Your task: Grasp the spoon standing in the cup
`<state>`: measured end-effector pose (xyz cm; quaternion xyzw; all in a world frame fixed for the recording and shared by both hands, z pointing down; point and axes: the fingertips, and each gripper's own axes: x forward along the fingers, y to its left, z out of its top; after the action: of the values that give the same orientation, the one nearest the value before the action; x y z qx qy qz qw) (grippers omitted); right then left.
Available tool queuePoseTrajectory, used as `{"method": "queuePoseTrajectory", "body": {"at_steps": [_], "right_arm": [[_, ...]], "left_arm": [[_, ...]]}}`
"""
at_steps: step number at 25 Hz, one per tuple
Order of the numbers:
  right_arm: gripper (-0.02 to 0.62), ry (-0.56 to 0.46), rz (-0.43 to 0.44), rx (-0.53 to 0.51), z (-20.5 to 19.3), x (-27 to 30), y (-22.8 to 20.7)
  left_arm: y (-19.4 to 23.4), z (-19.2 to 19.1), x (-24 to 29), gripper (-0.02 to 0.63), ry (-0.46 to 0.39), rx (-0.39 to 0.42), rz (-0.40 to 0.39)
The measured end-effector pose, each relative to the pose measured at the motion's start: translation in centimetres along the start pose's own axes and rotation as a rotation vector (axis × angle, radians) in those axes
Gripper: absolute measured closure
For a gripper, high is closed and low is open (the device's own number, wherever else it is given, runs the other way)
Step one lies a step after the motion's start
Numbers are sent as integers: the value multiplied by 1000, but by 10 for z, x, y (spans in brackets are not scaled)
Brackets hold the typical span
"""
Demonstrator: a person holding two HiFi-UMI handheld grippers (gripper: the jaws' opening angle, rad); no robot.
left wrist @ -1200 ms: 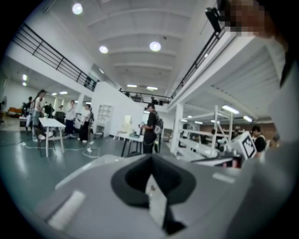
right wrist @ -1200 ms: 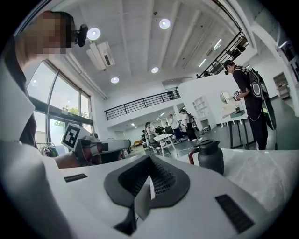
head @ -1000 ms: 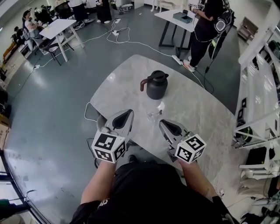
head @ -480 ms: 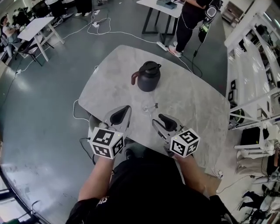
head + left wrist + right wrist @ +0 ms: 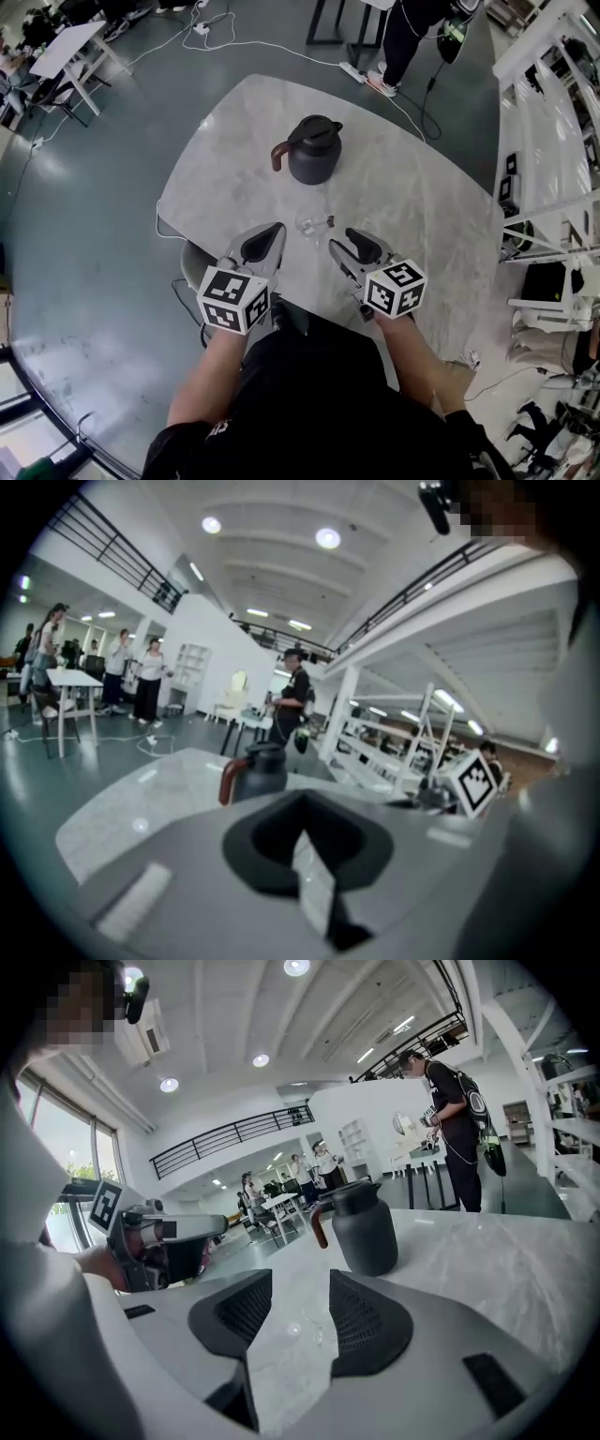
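Note:
A small clear glass cup (image 5: pixel 310 223) stands on the marble table (image 5: pixel 422 206) with a spoon (image 5: pixel 330 222) in it, leaning right. My left gripper (image 5: pixel 262 243) hovers just left of the cup near the table's front edge, jaws shut and empty. My right gripper (image 5: pixel 351 246) hovers just right of the cup. Its jaws are opening, with nothing between the pads. In the right gripper view the gripper (image 5: pixel 300 1288) shows a clear gap, with the faint cup (image 5: pixel 305 1328) on the table ahead. The left gripper (image 5: pixel 302 803) shows closed dark pads in its own view.
A dark jug (image 5: pixel 311 150) with a brown handle stands behind the cup, toward the table's middle. A person (image 5: pixel 412 28) stands beyond the far edge. White shelving (image 5: pixel 553 141) runs along the right. Cables lie on the floor.
The right gripper's jaws have spread apart from shut. Both grippers stay beside the cup near the front edge. The head camera has shifted, so the table sits higher in view.

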<state>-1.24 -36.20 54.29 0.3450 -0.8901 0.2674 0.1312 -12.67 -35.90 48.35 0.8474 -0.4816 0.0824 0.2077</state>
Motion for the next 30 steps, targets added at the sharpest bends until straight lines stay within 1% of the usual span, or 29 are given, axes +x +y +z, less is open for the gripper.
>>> {"method": "queuePoseTrajectory", "body": {"at_steps": [5, 7, 11, 15, 19, 21, 23, 26, 30], "right_arm": [[398, 38, -3, 37, -18, 22, -23], [384, 50, -6, 46, -23, 30, -30], [376, 64, -11, 72, -29, 52, -44], [374, 85, -16, 114, -38, 72, -55], [379, 123, -16, 145, -48, 84, -58], [391, 140, -27, 150, -52, 87, -58], [425, 156, -48, 150, -56, 89, -61], [455, 178, -72, 140, -61, 92, -64], [532, 208, -108, 125, -67, 92, -68]], "left_arm": [[7, -23, 7, 597, 65, -18, 32], [11, -27, 8, 598, 81, -26, 47], [20, -34, 16, 598, 109, -39, 67], [27, -40, 23, 597, 127, -51, 69], [31, -38, 29, 597, 126, -58, 66], [33, -36, 29, 598, 122, -64, 65], [34, -35, 29, 598, 115, -70, 66], [38, -32, 27, 598, 101, -77, 72], [42, -27, 21, 598, 73, -91, 78]]}}
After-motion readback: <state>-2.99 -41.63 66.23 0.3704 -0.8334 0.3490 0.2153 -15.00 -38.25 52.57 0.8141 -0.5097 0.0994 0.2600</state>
